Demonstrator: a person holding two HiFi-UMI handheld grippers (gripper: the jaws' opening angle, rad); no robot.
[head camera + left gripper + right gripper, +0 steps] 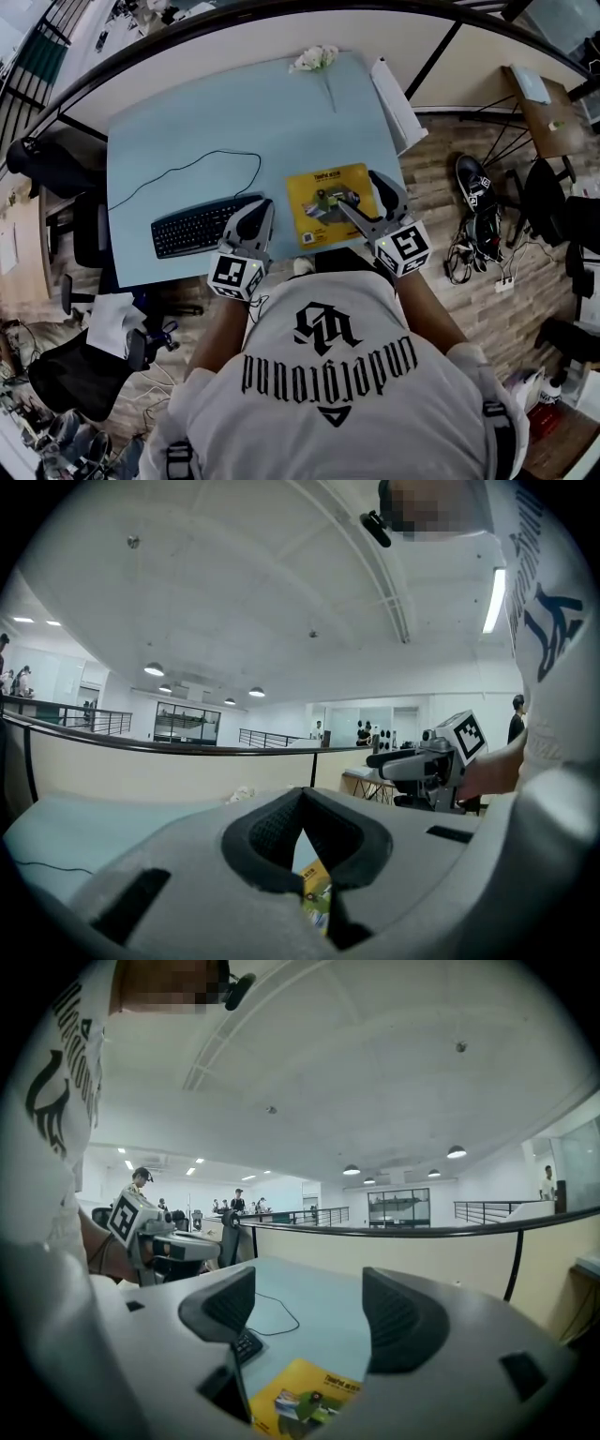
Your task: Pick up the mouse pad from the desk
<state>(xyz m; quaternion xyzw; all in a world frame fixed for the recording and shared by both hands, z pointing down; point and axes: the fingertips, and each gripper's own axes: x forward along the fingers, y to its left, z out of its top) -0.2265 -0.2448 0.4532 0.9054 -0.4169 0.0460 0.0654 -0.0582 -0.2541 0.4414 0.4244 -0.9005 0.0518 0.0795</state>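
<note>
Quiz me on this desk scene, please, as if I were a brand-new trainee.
1. True or false: the yellow mouse pad lies flat on the desk.
2. In the head view, on which side of the mouse pad does the black keyboard lie? A) left B) right C) beyond it
3. Fill in: the fingers of the right gripper, over the mouse pad, stand ____.
Key: 1 true; 2 A; 3 apart.
</note>
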